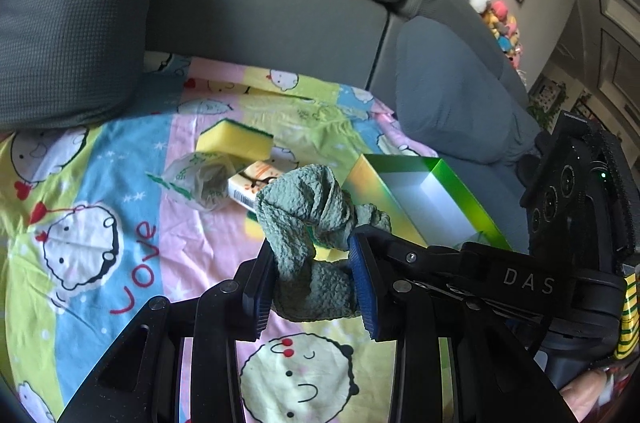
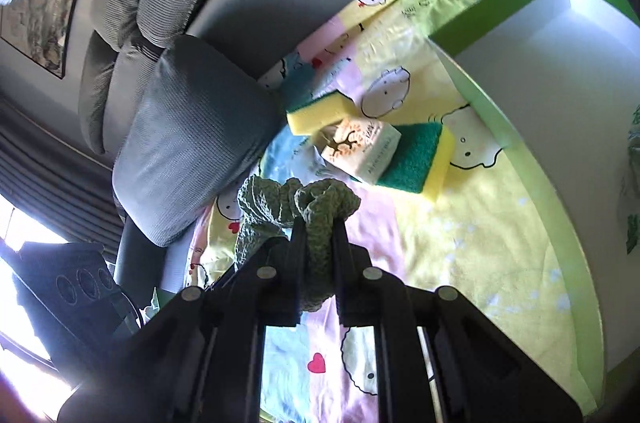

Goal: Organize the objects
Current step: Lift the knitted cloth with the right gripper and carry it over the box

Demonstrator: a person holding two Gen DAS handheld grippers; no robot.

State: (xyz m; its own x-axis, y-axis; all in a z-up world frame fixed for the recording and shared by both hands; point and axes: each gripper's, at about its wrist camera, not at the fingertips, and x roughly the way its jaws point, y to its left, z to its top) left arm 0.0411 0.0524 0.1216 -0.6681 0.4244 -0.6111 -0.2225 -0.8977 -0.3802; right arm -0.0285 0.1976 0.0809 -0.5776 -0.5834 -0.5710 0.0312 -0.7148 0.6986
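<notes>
Cloth hangs pinched in both my clamped grippers, left and right, with box at 2 o'clock, its long axis running away, right gripper nearer.

cloth: nubbly green | box: glossy card | sponge: porous foam

Left tongs: black linkage arms, round silver screws, blue ribbed pads.
Right tongs: black, silver screws; in the left view, white "DAS" lettering.
</notes>
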